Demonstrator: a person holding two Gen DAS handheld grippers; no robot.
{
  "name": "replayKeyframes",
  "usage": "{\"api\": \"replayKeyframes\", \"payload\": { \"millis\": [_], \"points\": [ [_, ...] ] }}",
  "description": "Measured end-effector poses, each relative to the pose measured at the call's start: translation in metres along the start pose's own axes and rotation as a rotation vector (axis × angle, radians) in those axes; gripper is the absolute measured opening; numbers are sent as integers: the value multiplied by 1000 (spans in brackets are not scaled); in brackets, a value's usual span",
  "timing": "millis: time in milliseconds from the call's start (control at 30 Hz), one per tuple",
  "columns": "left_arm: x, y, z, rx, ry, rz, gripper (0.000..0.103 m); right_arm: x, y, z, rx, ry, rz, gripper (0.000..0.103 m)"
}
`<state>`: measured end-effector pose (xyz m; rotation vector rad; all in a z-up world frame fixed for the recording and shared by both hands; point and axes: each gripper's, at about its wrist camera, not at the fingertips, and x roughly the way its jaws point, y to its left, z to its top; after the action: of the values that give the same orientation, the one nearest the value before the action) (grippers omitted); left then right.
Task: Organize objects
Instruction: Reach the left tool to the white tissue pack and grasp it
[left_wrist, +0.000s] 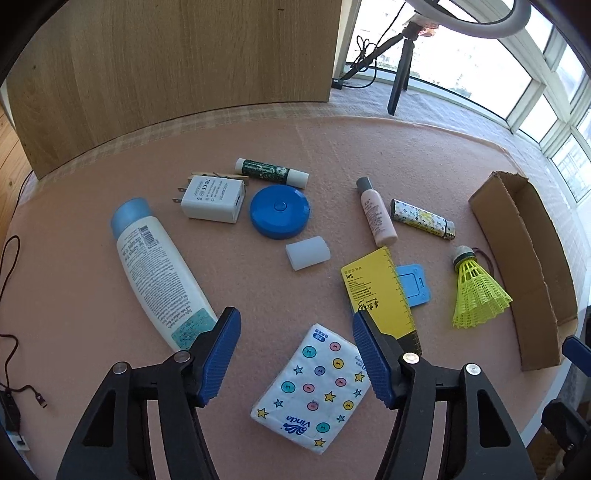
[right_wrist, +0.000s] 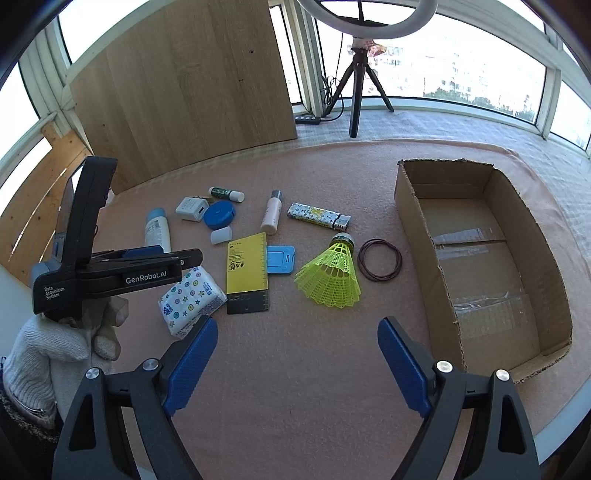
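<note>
A tissue pack (left_wrist: 314, 387) is seen lying on the pink surface (left_wrist: 92, 280), just under the left gripper (left_wrist: 295, 354), whose jaws are spread and empty. The right gripper (right_wrist: 297, 363) is likewise released, beside a cardboard box (right_wrist: 406, 206).

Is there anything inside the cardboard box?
No, the cardboard box holds only strips of clear tape on its bare floor; every object lies outside it.

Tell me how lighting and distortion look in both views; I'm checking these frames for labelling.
Left wrist view: windows blown out, table edge bowed by the fisheye, tissue pack sharp. Right wrist view: windows overexposed, cardboard box curved by the lens, shuttlecock crisp, soft shadows only.
</note>
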<state>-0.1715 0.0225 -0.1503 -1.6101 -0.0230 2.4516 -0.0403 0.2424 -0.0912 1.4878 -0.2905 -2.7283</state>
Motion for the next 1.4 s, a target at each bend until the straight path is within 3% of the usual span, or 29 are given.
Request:
{"api": "replayKeyframes", "payload": {
  "millis": [167, 400, 600, 633, 733, 800, 933, 1133, 1400],
  "points": [
    [11, -1, -2, -3, 31, -26, 43, 0, -7, 0, 11, 2, -10, 86],
    [6, 9, -21, -60, 32, -54, 39, 3, -2, 1, -8, 4, 2, 86],
    [-4, 15, -46, -121, 25, -74, 39, 8, 4, -1, -26, 21, 24, 86],
    [-8, 15, -49, -120, 20, -63, 41, 9, 5, -1, -28, 25, 30, 86],
    [-23, 20, -55, -114, -12, -33, 61, 12, 8, -3, -25, 38, 46, 86],
    [-32, 30, -60, -129, -29, -33, 61, 15, 9, -5, -13, 52, 67, 86],
    [-38, 50, -73, -166, -8, -110, 61, 24, 8, -9, 24, 89, 114, 86],
    [-36, 42, -93, -149, 12, -217, 61, 39, 7, -13, 76, 141, 178, 83],
    [-41, 19, -112, -115, 25, -269, 60, 64, 8, -16, 125, 229, 257, 71]
  ]
}}
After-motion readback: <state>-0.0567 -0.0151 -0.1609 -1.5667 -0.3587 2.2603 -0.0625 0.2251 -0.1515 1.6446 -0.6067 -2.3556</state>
